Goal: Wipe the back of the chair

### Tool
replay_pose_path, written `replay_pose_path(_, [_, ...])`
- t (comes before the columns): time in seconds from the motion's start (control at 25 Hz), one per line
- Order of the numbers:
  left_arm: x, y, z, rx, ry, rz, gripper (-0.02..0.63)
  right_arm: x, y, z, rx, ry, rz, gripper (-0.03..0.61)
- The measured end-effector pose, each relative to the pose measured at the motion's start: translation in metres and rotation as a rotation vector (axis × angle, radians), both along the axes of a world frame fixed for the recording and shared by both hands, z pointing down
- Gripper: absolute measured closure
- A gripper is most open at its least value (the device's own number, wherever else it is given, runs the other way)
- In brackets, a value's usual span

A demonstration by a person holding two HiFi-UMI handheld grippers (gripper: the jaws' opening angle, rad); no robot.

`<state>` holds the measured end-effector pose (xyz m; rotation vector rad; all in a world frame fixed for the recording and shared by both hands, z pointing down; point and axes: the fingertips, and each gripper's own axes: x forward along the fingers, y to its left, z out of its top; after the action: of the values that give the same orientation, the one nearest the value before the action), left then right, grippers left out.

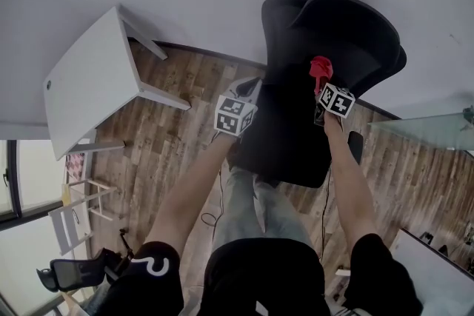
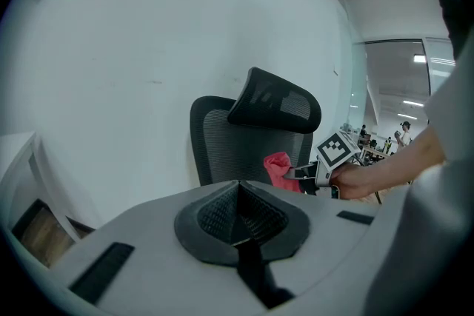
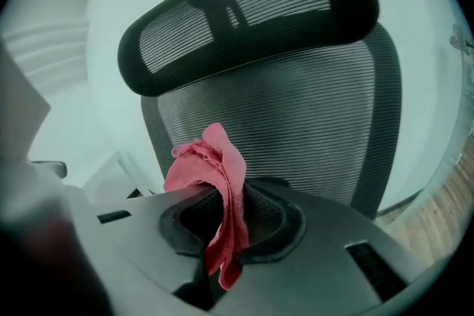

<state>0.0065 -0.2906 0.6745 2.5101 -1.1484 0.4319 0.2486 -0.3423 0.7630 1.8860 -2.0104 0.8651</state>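
**Chair back wipe: cloth is loaded, here's how I'd run the pass**

The chair is a black mesh office one. It stands on the wooden floor right up by the pale wall, straight ahead of the person, with its seat turned toward them.

The right hand-held gripper is clamped on a red cloth. A bunched wad sticks up past the jaws and a tail hangs below. It's held in front of the lower part of the mesh backrest, under the headrest. I honestly can't tell if the cloth is touching the mesh yet or sitting just shy of it.

The left hand-held gripper has its jaws closed with nothing between them, off to the side over the seat.

How I'd do this step:
- Press the wad in, not the hard jaw tips, since mesh probably snags and gives.
- Go in long overlapping strokes across the panel, top to bottom, so the dust ends up low.
- Hit the side frame too.
- Watch that dangling tail, which could catch on the frame edge.
- The spare gripper could steady the chair if it swivels.

Count: one chair being wiped, one backrest, one headrest, one cloth and two grippers.
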Motion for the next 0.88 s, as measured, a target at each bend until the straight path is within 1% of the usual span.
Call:
replay_pose_path(0.12, [-0.024,0.001,0.007,-0.008,-0.005,-0.01,0.588,-0.045,-0.012,0.006,-0.003,-0.012,-0.064,0.509])
replay_pose_path(0.28, [-0.054,-0.004,0.02,-0.014,-0.007,-0.032,0.589,-0.096,-0.025,0.017,-0.01,-0.019,-0.123,0.509])
replay_pose_path(0.4, [-0.064,-0.01,0.029,-0.01,-0.002,-0.038,0.588,-0.125,-0.03,0.027,-0.015,-0.022,-0.172,0.509])
replay_pose_path(0.52, [-0.071,-0.015,0.037,-0.009,0.011,-0.035,0.588,-0.149,-0.037,0.037,-0.016,-0.048,-0.207,0.509])
replay_pose_path(0.68, [-0.079,-0.012,0.05,-0.016,0.015,-0.032,0.588,-0.166,-0.045,0.053,-0.025,-0.072,-0.204,0.509])
replay_pose_path(0.88, [-0.079,-0.003,0.059,-0.003,0.02,-0.015,0.588,-0.177,-0.057,0.065,-0.033,-0.036,-0.232,0.509])
